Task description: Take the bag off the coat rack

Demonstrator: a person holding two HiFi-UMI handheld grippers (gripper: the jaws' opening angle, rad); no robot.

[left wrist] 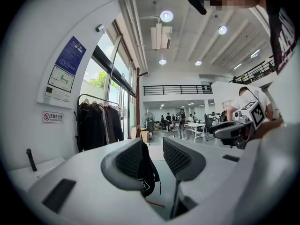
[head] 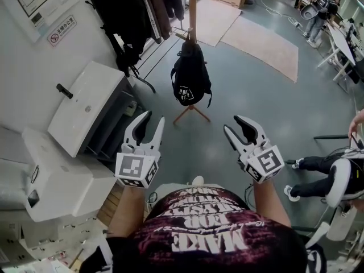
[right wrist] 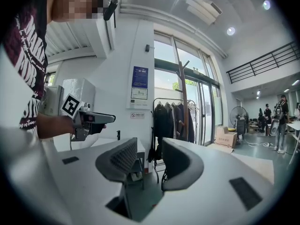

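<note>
Plainly, the black bag point(head: 190, 75) hangs on the wooden coat rack point(head: 193, 10). Its top is caught high on the pole and its rounded bottom hangs clear above the rack's splayed feet point(head: 191, 114). It sits ahead of both tongs and well apart from them, roughly between the lines they point along. The left tongs point(head: 154, 117) are spread with nothing between the jaws, and in the left gripper view the bag point(left wrist: 146, 175) shows through the gap of the tongs point(left wrist: 152, 149), partly behind the left jaw. The right tongs point(head: 232, 124) are likewise spread and empty. Their own view point(right wrist: 149, 156) faces the wall and a rail of dark coats point(right wrist: 171, 121), with the rack's pole point(right wrist: 184, 102) beyond. To the left a white cabinet point(head: 91, 104) and the coat rail point(head: 136, 10) crowd close to the rack. Bare grey floor point(head: 256, 95) opens to the right and on the near side of the feet. The bag's long axis runs vertically down the pole, and a pale patch low on its front faces the person.
</note>
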